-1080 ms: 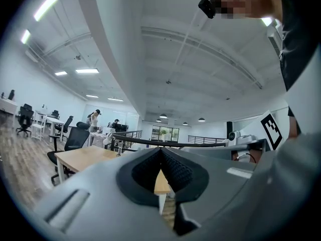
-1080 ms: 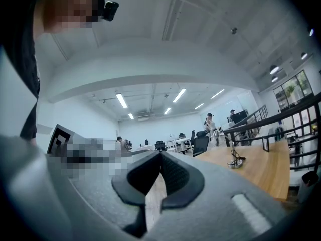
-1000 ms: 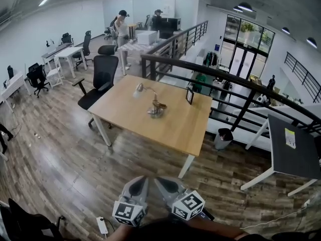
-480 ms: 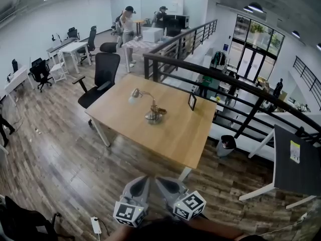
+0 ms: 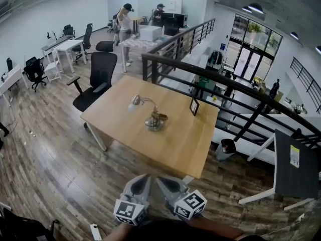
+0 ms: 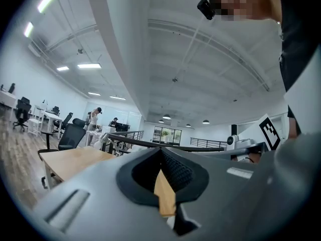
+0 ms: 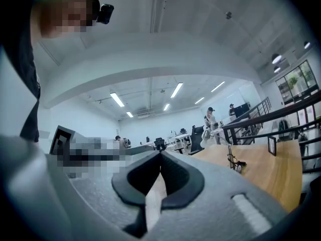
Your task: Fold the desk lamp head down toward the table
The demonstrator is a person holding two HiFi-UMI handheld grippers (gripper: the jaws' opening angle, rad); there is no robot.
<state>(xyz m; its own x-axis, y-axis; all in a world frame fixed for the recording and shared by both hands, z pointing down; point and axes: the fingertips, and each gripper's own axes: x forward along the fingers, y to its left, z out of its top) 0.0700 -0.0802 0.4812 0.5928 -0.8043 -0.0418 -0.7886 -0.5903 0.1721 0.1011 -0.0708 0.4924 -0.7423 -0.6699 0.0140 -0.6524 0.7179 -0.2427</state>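
Chair [image 5: 95,77] at the table's [image 5: 115,134] far left corner, clear of the job. Lamp [image 5: 155,122] stands mid-table, its thin arm leaning left, head [image 5: 134,103] up off the wood. Not folded yet.

Left gripper [image 5: 144,178] is low in the head view, well short of the table. Its jaws are closed tip to tip with nothing in them. Right gripper [image 5: 160,179] sits just beside it, also closed and empty.

Frame [image 5: 194,106] stands upright near the lamp on its right.

Risks:
- Both tongs need to part before they reach the lamp. Arriving closed means a poke, not a grip, and the lamp may skid or tip.
- Pressing the head down with the base unheld could lift or slide the base. It looks small and shiny, probably slick on wood.
- The arm is thin, so a pinch off-centre may slip.
- A dark loop at the base looks like cord and could snag a jaw.
- A wide swing by the right gripper could knock the frame over.
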